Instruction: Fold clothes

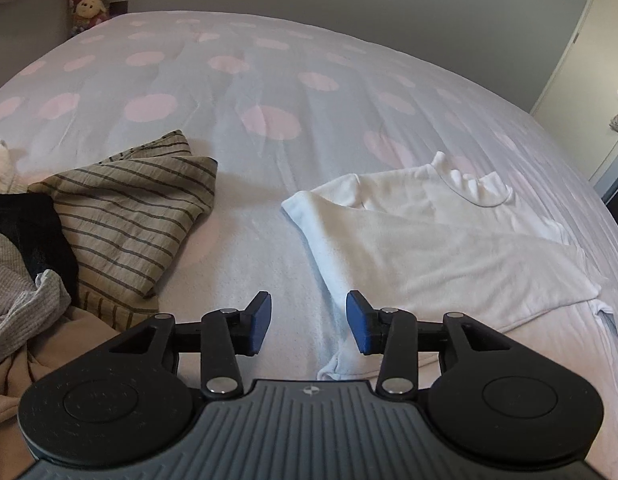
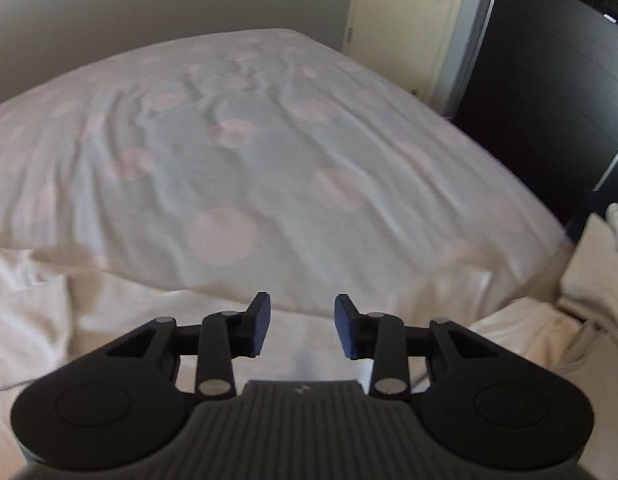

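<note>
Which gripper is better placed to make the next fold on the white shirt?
Probably the left gripper: it is open, just off the white shirt, whose near edge lies by its right finger. The right gripper, also open, faces mostly bare bedspread.

My right gripper (image 2: 301, 326) sits at the bottom of the view with its blue-padded jaws apart and nothing between them. Beneath and just ahead of it lies white fabric (image 2: 121, 304), rumpled, spreading to the left edge; I cannot tell what garment it is. Beyond that stretches the bed (image 2: 269, 152), covered in a pale sheet with large pink dots and long creases running away from me. At the right edge I see a cream, folded cloth (image 2: 593, 272). Behind the bed stand a grey wall, a cream door (image 2: 405, 28) and a dark panel (image 2: 549, 80). The picture is somewhat blurred.
</note>
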Demonstrator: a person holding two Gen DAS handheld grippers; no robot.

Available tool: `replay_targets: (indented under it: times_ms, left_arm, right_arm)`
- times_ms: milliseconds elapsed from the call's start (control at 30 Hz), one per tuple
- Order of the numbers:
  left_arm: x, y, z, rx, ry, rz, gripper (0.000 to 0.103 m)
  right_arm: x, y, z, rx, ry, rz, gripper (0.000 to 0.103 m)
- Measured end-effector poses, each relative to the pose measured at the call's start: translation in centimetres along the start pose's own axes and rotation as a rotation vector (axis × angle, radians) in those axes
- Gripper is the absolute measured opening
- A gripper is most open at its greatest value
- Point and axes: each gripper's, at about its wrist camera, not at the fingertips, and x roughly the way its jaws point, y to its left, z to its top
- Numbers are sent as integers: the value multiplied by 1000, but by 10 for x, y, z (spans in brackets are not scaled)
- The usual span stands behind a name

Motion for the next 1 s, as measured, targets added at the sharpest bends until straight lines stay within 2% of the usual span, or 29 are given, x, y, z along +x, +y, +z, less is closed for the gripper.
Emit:
replay_targets:
  times_ms: [133, 267, 367, 433, 467, 533, 567, 600, 767, 867, 1000]
  left_arm:
    - [6, -3, -1, 11, -3, 30, 39]
    - [14, -4, -2, 12, 12, 50, 39]
    - [18, -6, -3, 26, 16, 55, 39]
    - [20, -6, -3, 28, 18, 60, 39]
    - [21, -5, -3, 26, 20, 63, 39]
    - [24, -4, -4, 23, 24, 70, 39]
    - [24, -4, -3, 19, 24, 68, 39]
    - [25, -4, -3, 16, 23, 65, 39]
    - [21, -5, 0, 2, 7, 43, 39]
    - [15, -6, 0, -3, -5, 36, 39]
    - [3, -7, 2, -19, -35, 11, 39]
  right_arm:
    - [30, -20, 13, -76, 107, -73, 49]
    - [56, -9, 11, -213, 161, -141, 56]
    - [78, 0, 7, -312, 190, -241, 56]
    - [88, -3, 7, -334, 200, -284, 55]
    - [93, -5, 7, -334, 206, -290, 52]
    - [99, -10, 7, -321, 223, -289, 38]
    - [101, -13, 7, -304, 233, -280, 14]
    - [100, -16, 8, -284, 235, -277, 10]
    - [61, -17, 29, -213, 119, -246, 10]
    - [20, -13, 57, -127, 8, -179, 9]
    - [-49, 13, 90, -59, -136, -74, 9]
